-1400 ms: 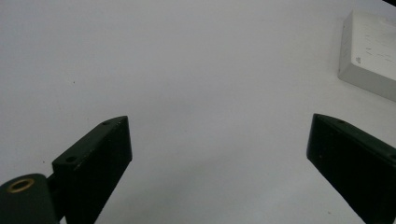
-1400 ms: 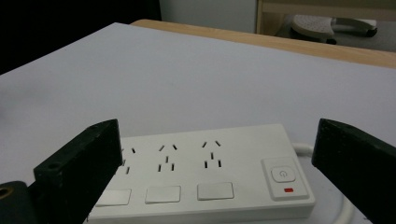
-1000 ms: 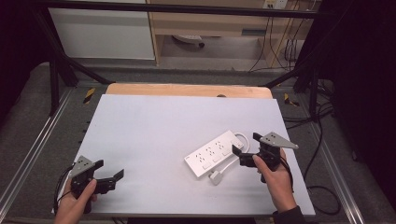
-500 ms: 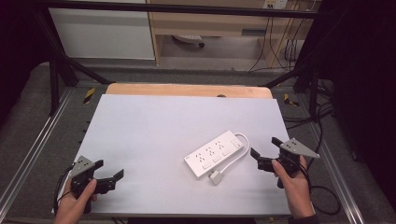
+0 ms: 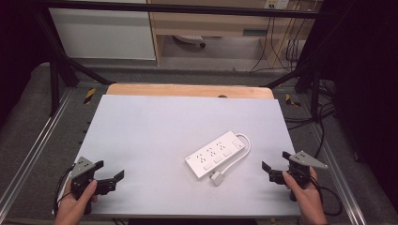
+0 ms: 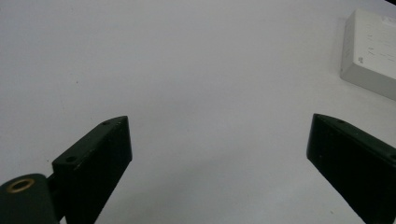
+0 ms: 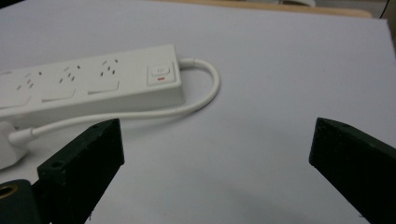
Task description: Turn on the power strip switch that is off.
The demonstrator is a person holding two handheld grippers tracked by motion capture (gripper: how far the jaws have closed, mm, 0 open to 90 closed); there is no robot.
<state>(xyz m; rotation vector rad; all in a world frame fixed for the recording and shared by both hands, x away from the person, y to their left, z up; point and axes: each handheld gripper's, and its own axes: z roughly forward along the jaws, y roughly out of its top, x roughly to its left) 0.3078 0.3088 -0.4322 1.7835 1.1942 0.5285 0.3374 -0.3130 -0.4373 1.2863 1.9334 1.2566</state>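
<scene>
A white power strip [image 5: 215, 154] lies diagonally on the white table top [image 5: 155, 131], right of the middle, with its white cable [image 5: 243, 149] looping back to a plug [image 5: 216, 178] at its near end. Its switch end [image 7: 161, 74] and cable [image 7: 205, 100] appear in the right gripper view; one corner [image 6: 371, 56] appears in the left gripper view. My right gripper [image 5: 269, 170] is open near the front right edge, apart from the strip. My left gripper [image 5: 115, 180] is open at the front left corner, with nothing between its jaws.
A wooden board [image 5: 187, 90] runs along the table's far edge. Metal frame rails [image 5: 28, 154] flank the table on both sides. Cables [image 5: 281, 51] hang at the back right, beyond a cabinet [image 5: 103, 28].
My right gripper has drawn back from the power strip toward the front right edge of the table. The left gripper and the strip have stayed put.
</scene>
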